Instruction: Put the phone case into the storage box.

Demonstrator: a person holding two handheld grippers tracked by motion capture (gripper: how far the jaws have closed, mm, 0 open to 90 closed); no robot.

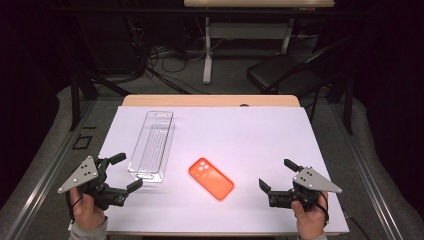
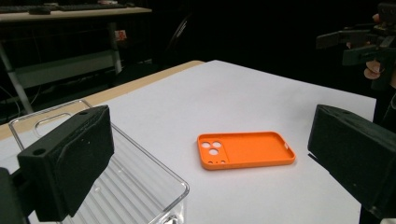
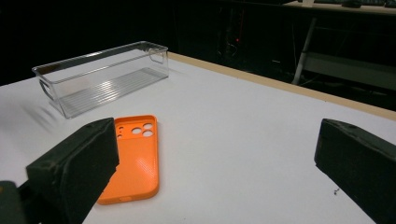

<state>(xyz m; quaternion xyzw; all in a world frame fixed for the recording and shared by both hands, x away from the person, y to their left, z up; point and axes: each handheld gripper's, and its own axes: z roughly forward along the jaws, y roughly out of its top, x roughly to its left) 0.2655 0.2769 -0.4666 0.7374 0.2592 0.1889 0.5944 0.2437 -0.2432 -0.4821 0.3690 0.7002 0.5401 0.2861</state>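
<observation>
One clear bin [image 1: 151, 145] lies beside the orange phone case [image 1: 211, 178].

Black folding chair [image 1: 280, 75] beyond table; floor cables [image 1: 165, 65] (tangled).

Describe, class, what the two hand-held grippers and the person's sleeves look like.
Each hand-held gripper, left and right, is black with two blocky matte jaws and carries a grey three-cornered plate dotted with small holes on top. A thin black cable loops by each wrist. A grey sleeve cuff shows at the left wrist.
</observation>
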